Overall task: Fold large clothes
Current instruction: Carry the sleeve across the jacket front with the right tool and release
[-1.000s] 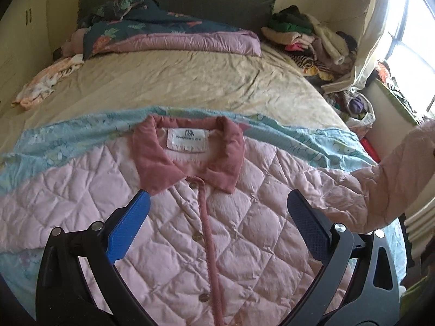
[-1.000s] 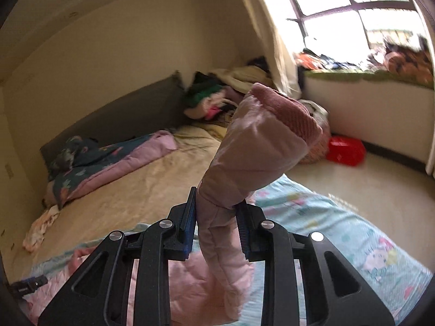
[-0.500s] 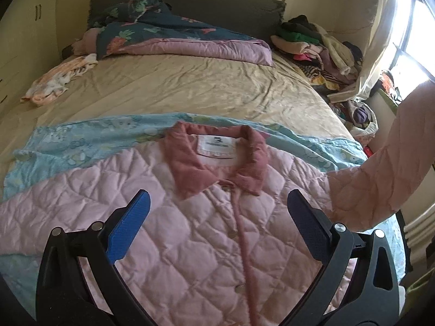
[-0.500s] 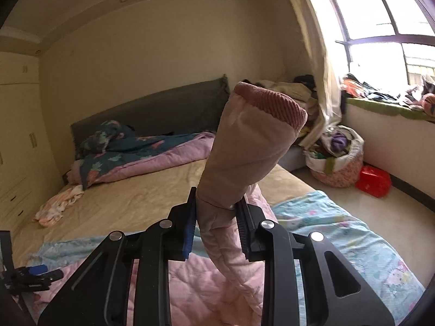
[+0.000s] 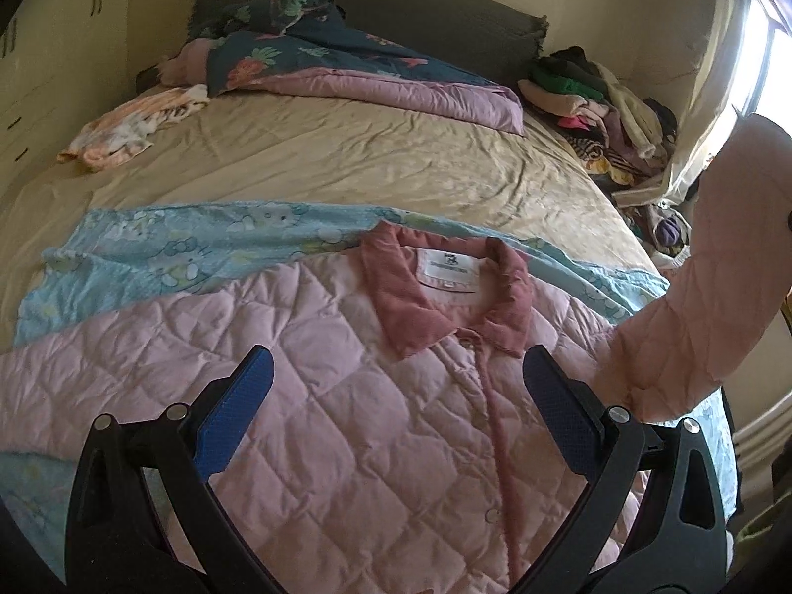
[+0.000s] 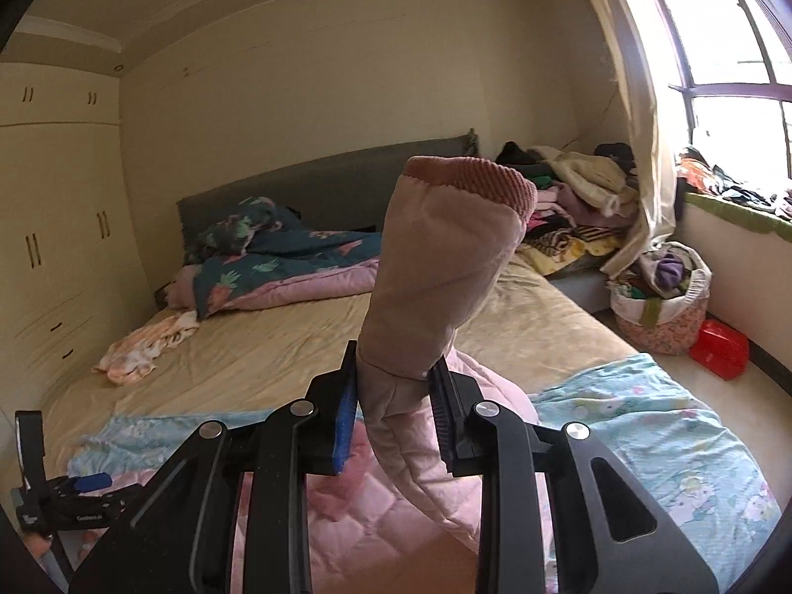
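A pink quilted jacket [image 5: 346, 396] with a darker pink collar [image 5: 435, 292] lies front up, buttoned, on a light blue cartoon-print sheet [image 5: 163, 252] on the bed. My left gripper [image 5: 396, 396] is open and empty, hovering just above the jacket's chest. My right gripper [image 6: 396, 396] is shut on the jacket's sleeve [image 6: 440, 267], holding it raised with the ribbed cuff [image 6: 475, 178] pointing up. That lifted sleeve also shows at the right of the left wrist view [image 5: 703, 297]. The left gripper appears at the lower left of the right wrist view [image 6: 74, 495].
A dark floral and pink duvet [image 5: 346, 74] lies bunched by the grey headboard [image 6: 321, 183]. A small peach garment [image 5: 128, 128] lies at far left. A clothes pile [image 5: 594, 104] sits at the bed's far right. A full laundry basket [image 6: 663, 297] and a red box [image 6: 720, 349] stand on the floor.
My right gripper has swung the held sleeve up and toward the left over the jacket. The left gripper has shifted left, so the collar now sits further right in its view.
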A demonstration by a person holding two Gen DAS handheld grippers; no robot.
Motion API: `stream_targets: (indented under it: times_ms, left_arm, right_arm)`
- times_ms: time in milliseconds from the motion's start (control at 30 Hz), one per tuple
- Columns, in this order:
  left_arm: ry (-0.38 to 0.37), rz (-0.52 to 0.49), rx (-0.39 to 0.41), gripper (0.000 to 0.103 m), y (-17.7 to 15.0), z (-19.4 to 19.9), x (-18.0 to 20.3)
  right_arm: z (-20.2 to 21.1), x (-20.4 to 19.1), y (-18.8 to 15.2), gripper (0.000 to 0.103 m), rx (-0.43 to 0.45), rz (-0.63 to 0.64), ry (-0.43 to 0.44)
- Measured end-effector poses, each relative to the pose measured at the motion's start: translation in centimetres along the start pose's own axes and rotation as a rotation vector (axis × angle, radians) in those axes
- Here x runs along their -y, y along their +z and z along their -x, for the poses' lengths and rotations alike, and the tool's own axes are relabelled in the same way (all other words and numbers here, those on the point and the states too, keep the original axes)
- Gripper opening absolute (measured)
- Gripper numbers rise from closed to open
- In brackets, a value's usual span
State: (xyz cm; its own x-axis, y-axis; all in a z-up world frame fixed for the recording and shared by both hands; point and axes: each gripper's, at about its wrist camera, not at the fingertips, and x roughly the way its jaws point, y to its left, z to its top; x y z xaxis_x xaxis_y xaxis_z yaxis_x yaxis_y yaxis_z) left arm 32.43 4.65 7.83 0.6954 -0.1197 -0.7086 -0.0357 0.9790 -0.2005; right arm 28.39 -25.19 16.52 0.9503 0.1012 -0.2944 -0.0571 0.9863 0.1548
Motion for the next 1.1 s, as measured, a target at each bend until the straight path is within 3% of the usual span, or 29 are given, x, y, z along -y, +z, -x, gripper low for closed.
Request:
stream_targets:
  times_ms: [433, 733, 1100]
  left_arm:
    - [-0.023, 0.1, -0.01, 0.095, -0.5, -0.3, -4.9]
    - [-0.076, 0.16, -0.026, 0.095, -1.8, -0.7, -7.4]
    - [-0.237, 0.266, -0.061, 0.095, -3.2, -2.0, -9.3]
  right_arm:
    - [-3.5, -6.1, -2.0, 0.025, -0.036, 0.039, 0.095]
    - [-6.8, -10.0, -6.2, 0.025, -0.096, 0.065, 0.158]
    - [-9.6, -15.2, -12.6, 0.026, -0.2, 0.168, 0.21]
